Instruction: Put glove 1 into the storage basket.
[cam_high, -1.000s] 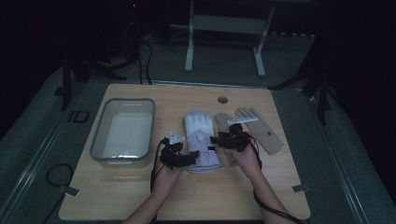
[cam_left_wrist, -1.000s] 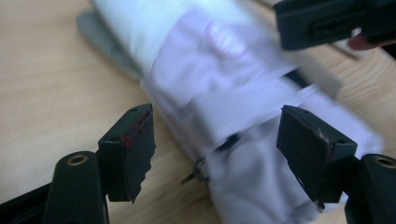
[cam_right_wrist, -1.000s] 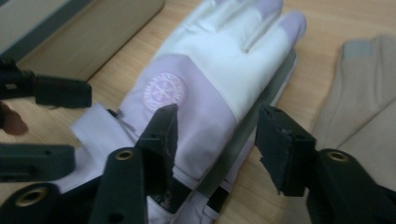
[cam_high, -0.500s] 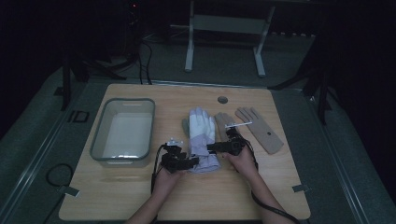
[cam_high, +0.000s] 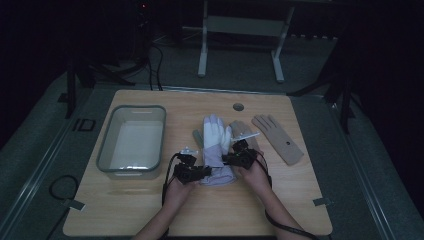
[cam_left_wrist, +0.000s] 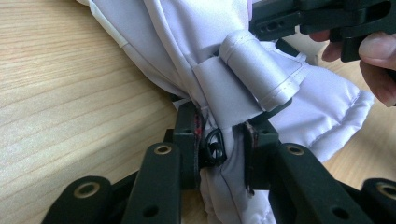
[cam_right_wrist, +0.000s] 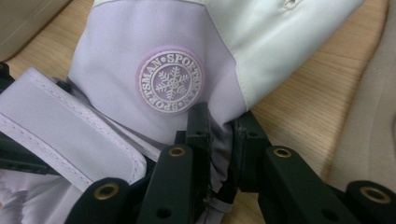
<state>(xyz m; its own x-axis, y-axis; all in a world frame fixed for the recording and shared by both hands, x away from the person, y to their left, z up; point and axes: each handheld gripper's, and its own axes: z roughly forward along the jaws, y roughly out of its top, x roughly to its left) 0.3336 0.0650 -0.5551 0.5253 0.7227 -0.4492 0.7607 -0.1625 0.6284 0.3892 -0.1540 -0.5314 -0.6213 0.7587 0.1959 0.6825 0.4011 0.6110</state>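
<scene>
Both grippers are on the padded white-and-lilac winter glove (cam_high: 216, 150) now, which lies in the middle of the wooden table (cam_high: 150, 210), fingers pointing to the far side, cuff near the person. The left gripper (cam_high: 196, 173) comes at the cuff from the left; its jaws have just been closing, and in the left gripper view they pinch a fold of lilac fabric (cam_left_wrist: 224, 140) by the strap. The right gripper (cam_high: 235, 159) has the cuff's right edge: its jaws have just been closing too, and in the right gripper view they nip the fabric just below the round snowflake badge (cam_right_wrist: 171, 81).

So the grasp looks made on both sides, but the glove is not yet lifted; it lies flat on the table. The clear plastic bin (cam_high: 131, 141) at the left holds nothing I can make out. Two beige knitted gloves (cam_high: 276, 136) lie to the right, untouched. If the bin is the goal, everything from lifting to carrying is still ahead, for all three gloves.
</scene>
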